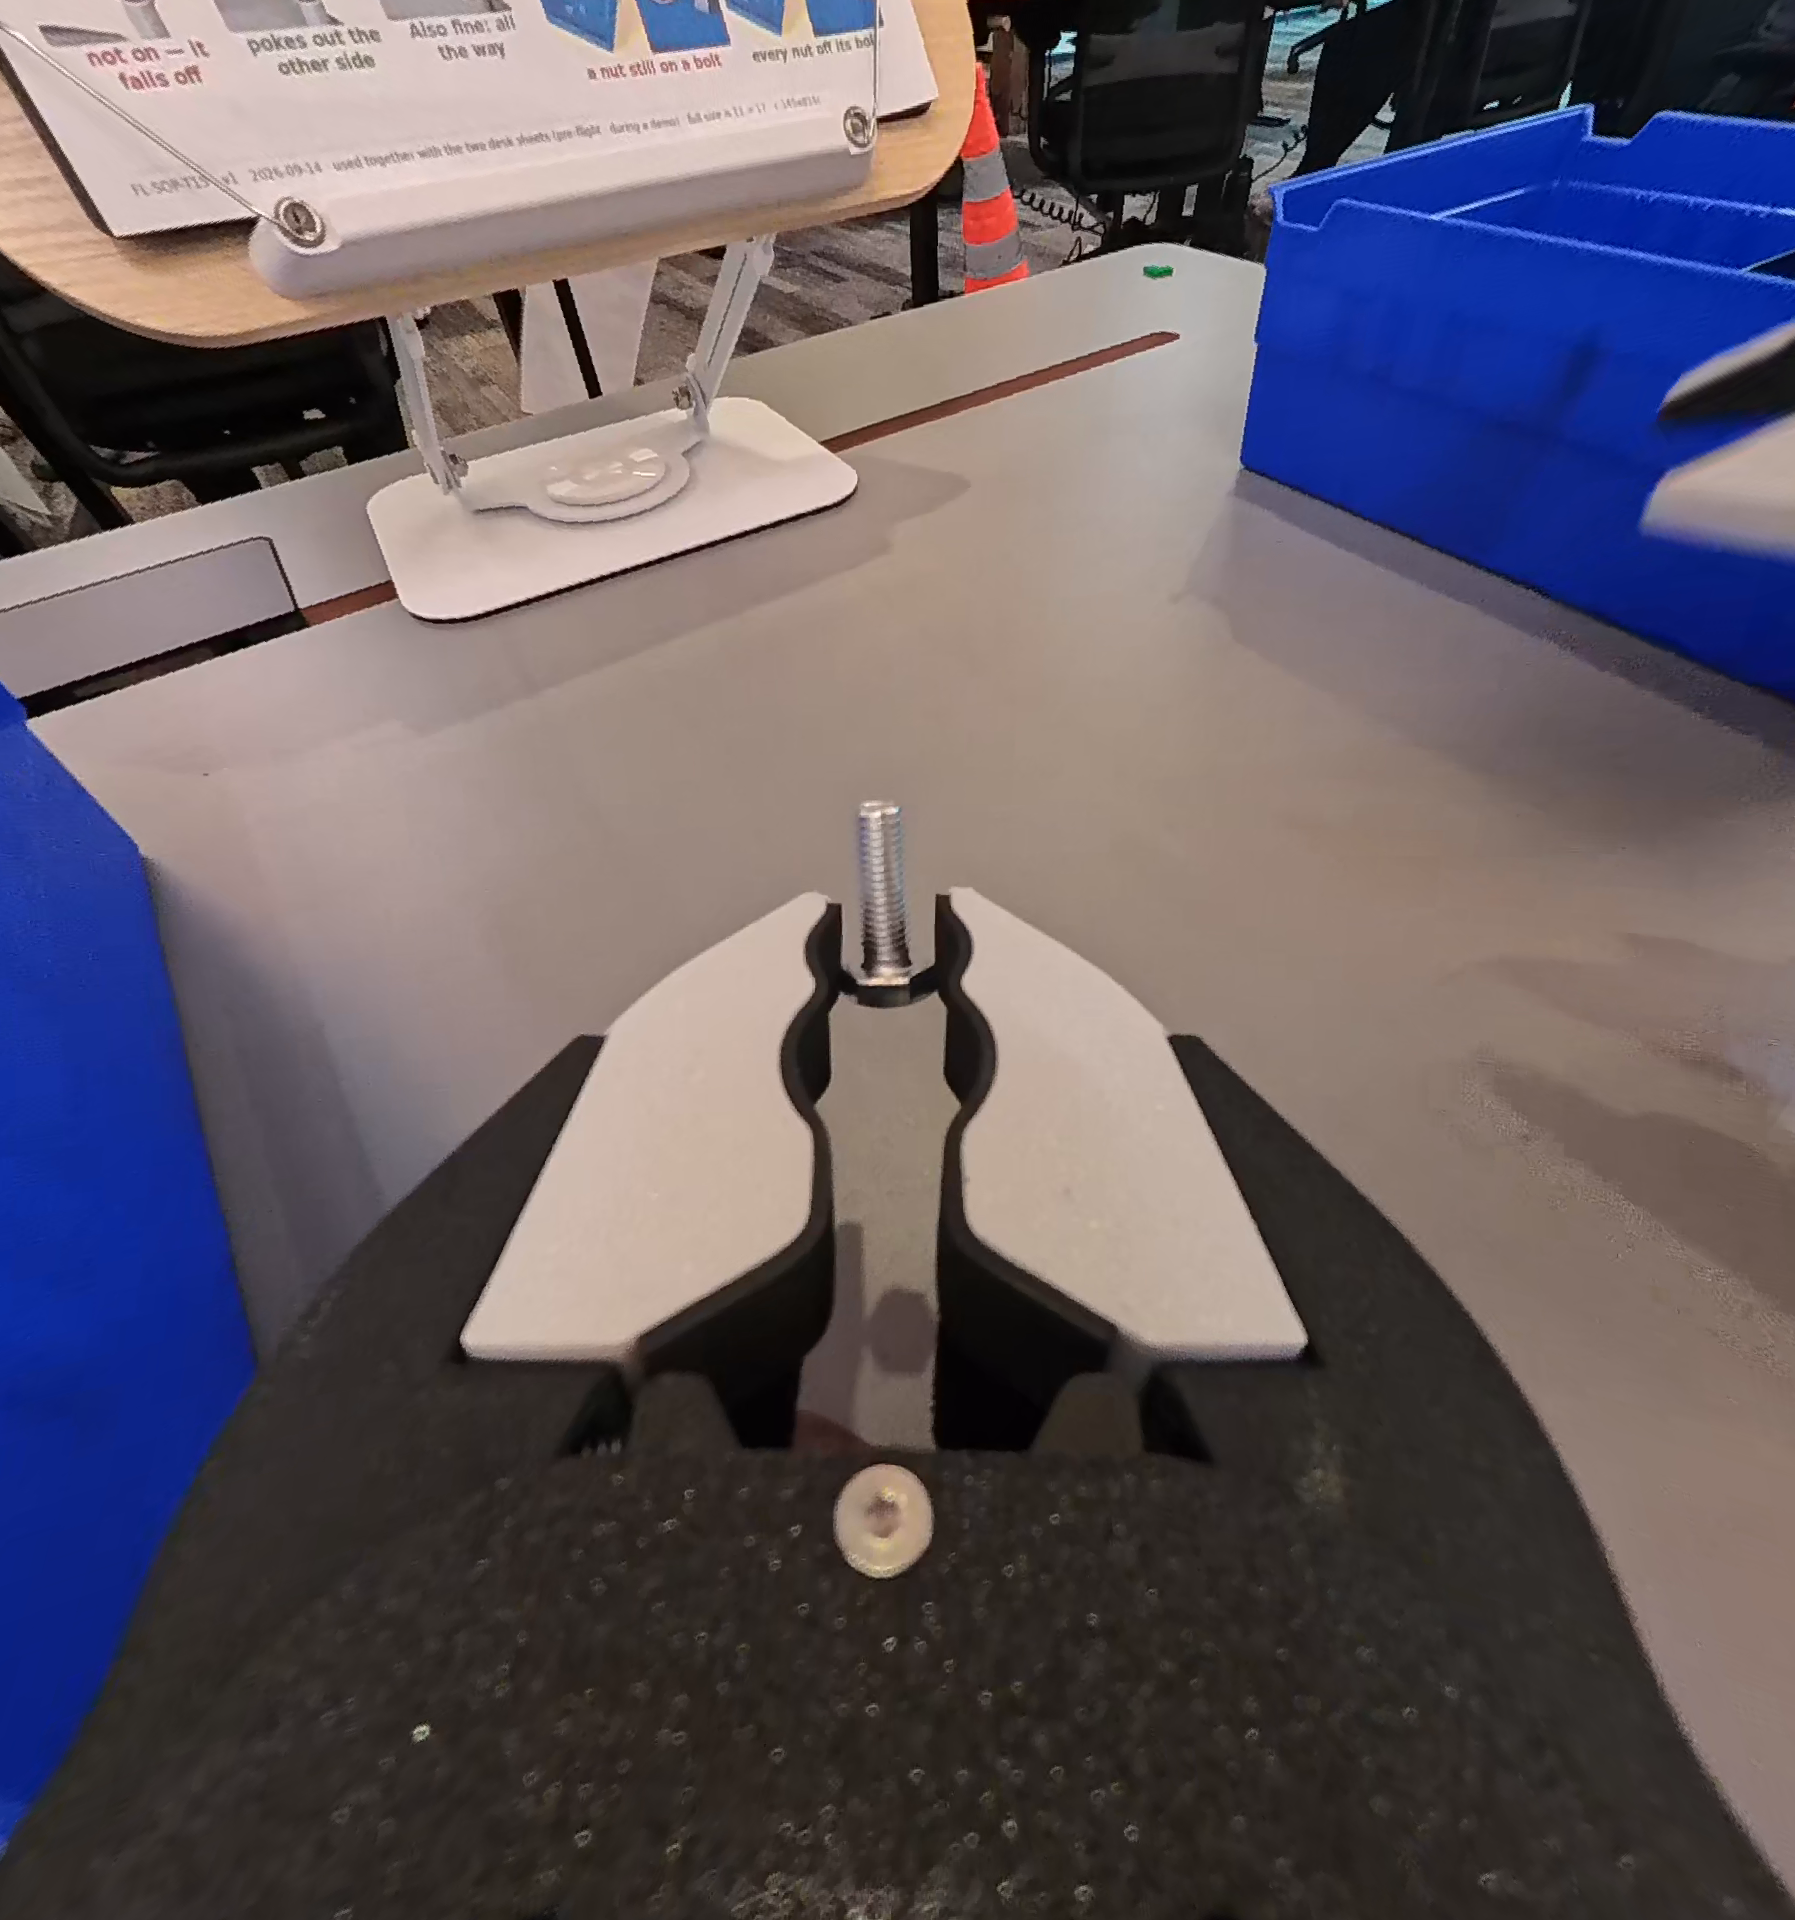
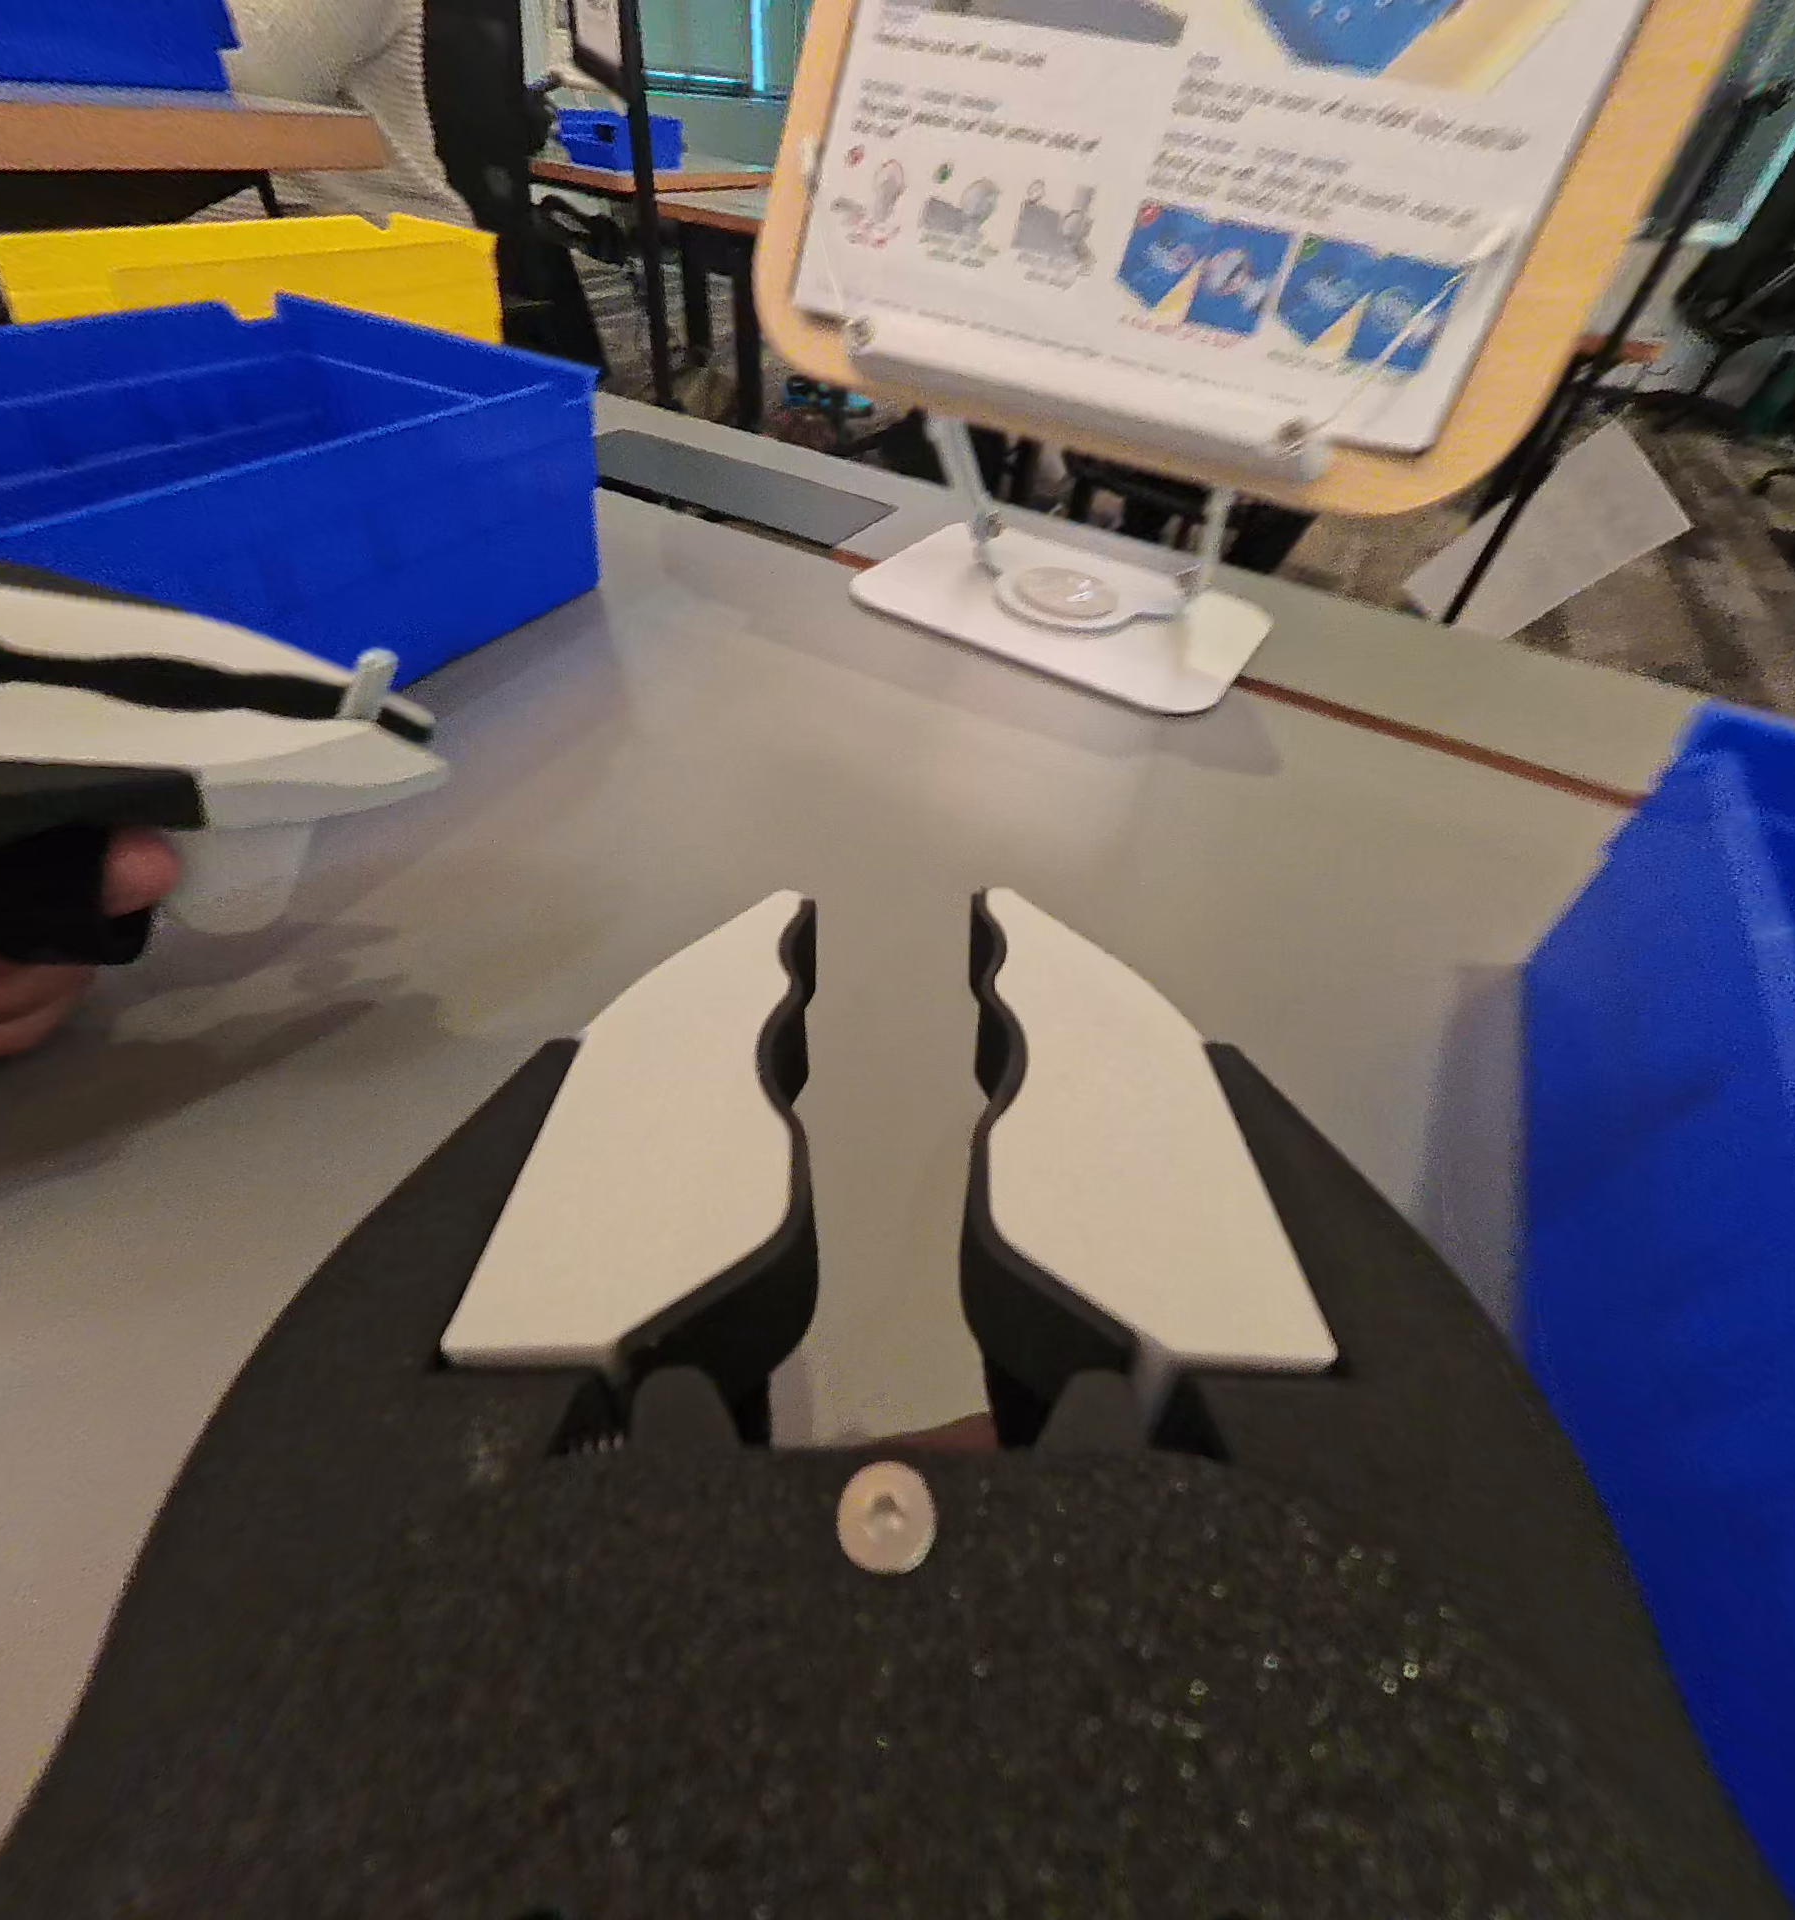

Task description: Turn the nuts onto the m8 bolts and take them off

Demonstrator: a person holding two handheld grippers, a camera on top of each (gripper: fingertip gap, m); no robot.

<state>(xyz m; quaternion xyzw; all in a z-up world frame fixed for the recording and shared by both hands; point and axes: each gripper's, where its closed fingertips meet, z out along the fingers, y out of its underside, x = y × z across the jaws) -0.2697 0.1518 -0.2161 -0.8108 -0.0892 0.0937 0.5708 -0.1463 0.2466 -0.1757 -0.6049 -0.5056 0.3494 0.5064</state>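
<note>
So the left gripper [image 1: 885, 914] is clamped down on a bolt [image 1: 880, 883] by its head, threads sticking out at 12 o'clock, I guess so a nut can spin on. No nut on it that I can see. The right gripper [image 2: 893, 914] has its fingers parted and empty, hovering over the grey table [image 2: 976, 790]. The blue bin [image 2: 1693, 1195] at 3 o'clock probably holds the nuts, but the view's too blurry.

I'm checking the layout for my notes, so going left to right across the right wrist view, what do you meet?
Left claw holding a bolt → blue bin behind it → right claw open, mid-frame → paper stand → second blue bin at the right edge.
</note>
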